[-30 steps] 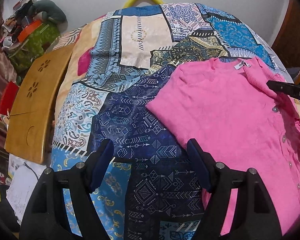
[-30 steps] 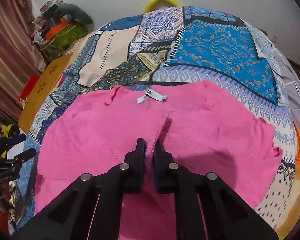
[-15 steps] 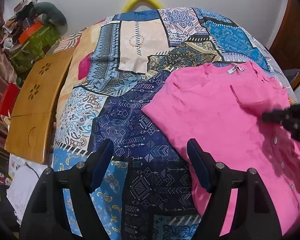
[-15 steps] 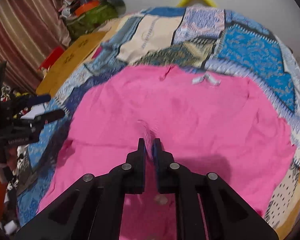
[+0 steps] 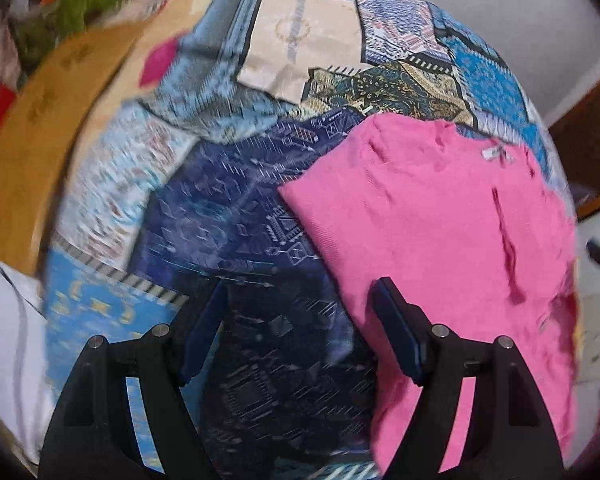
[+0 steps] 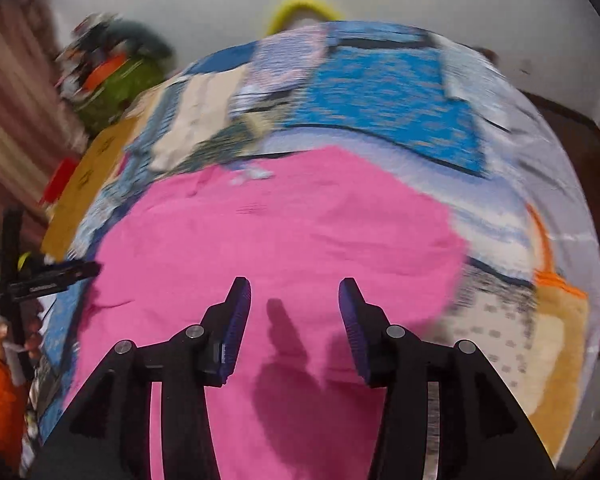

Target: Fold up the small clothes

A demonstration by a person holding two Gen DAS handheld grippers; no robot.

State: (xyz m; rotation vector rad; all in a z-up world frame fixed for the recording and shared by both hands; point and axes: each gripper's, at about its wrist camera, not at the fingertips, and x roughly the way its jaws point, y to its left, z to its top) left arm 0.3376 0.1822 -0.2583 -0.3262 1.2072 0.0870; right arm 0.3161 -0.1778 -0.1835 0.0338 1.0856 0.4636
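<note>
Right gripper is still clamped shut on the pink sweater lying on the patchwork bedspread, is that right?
Not quite. The right wrist view shows the right gripper open: its jaws have just been opening and stand apart above the pink sweater, with nothing pinched between them. The sweater does lie on the patchwork bedspread.

You have a patchwork bedspread (image 5: 260, 200) underneath, a wooden board (image 5: 32, 128) at its left edge, striped curtains (image 6: 12, 92) beyond.
</note>
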